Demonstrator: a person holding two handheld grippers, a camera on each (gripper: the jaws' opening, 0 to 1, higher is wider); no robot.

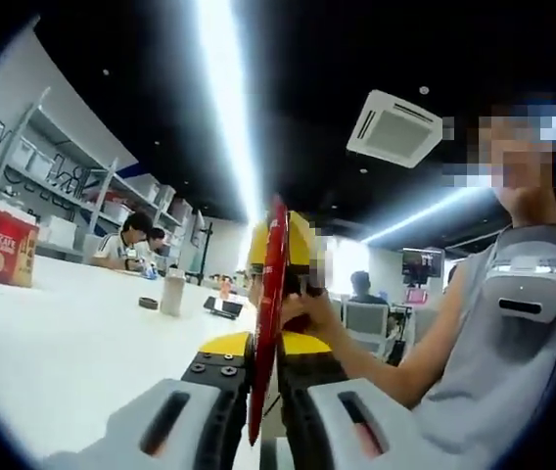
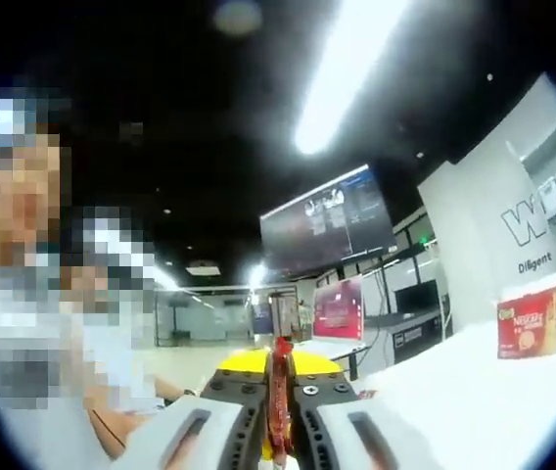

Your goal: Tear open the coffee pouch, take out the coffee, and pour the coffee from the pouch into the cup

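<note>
The red coffee pouch [image 1: 270, 294] stands edge-on between my left gripper's jaws, and my left gripper [image 1: 263, 357] is shut on its lower part. The right gripper [image 1: 293, 245], yellow-bodied and held by a person's hand [image 1: 309, 311], meets the pouch's upper part. In the right gripper view, the same red pouch [image 2: 280, 397] is a thin strip pinched between the jaws of my right gripper [image 2: 280, 377], which is shut on it. A pale tall container [image 1: 172, 291] stands further back on the white table [image 1: 72, 343]; I cannot tell if it is the cup.
A red Nescafe box [image 1: 0, 245] [image 2: 530, 321] stands on the table's far side. Small dark items [image 1: 224, 308] lie beyond the container. A person in a grey sleeveless top [image 1: 493, 333] holds the grippers. Other people sit at the back [image 1: 126, 240], near shelves [image 1: 72, 171].
</note>
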